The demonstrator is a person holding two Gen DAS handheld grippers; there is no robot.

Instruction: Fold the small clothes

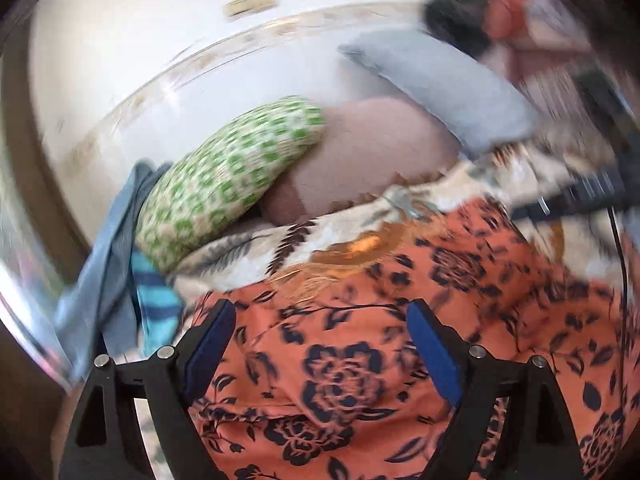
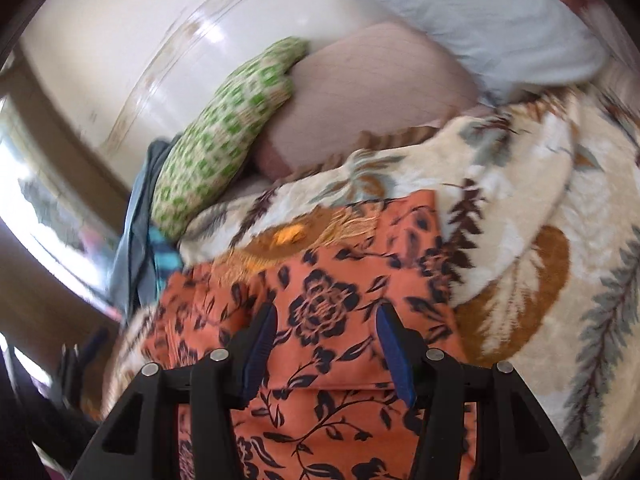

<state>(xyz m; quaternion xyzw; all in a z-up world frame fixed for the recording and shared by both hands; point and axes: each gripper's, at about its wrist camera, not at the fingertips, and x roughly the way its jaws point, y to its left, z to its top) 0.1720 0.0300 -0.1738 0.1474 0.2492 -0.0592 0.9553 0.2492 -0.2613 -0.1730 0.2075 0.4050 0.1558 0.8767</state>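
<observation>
The orange floral garment (image 2: pixel 340 308) lies spread on the patterned blanket (image 2: pixel 520 208) of a bed, with a straight horizontal edge, probably a fold or hem, crossing it low in the right wrist view. A frayed, fringed patch of the blanket sits just past its far edge.

The left gripper (image 1: pixel 320 344) hangs over the cloth with its jaws wide open and nothing clamped between them; the fabric only shows behind the gap. The right gripper (image 2: pixel 326 344) stands about half open above the same garment, and its blue pads (image 2: pixel 394 356) do not appear to press on anything, though contact underneath cannot be ruled out.

Risks, as I judge them:
1. The left wrist view is heavily blurred, so a grab made now could land off the intended edge.
2. The cloth looks thin and slippery; a pinch could take 1 layer instead of 2, or snag the plush blanket along with it.
3. With 2 grippers close together, uneven pulls could skew the fold.

The green patterned pillow (image 2: pixel 224 136) and grey pillow (image 2: pixel 480 20) lie well beyond.
</observation>
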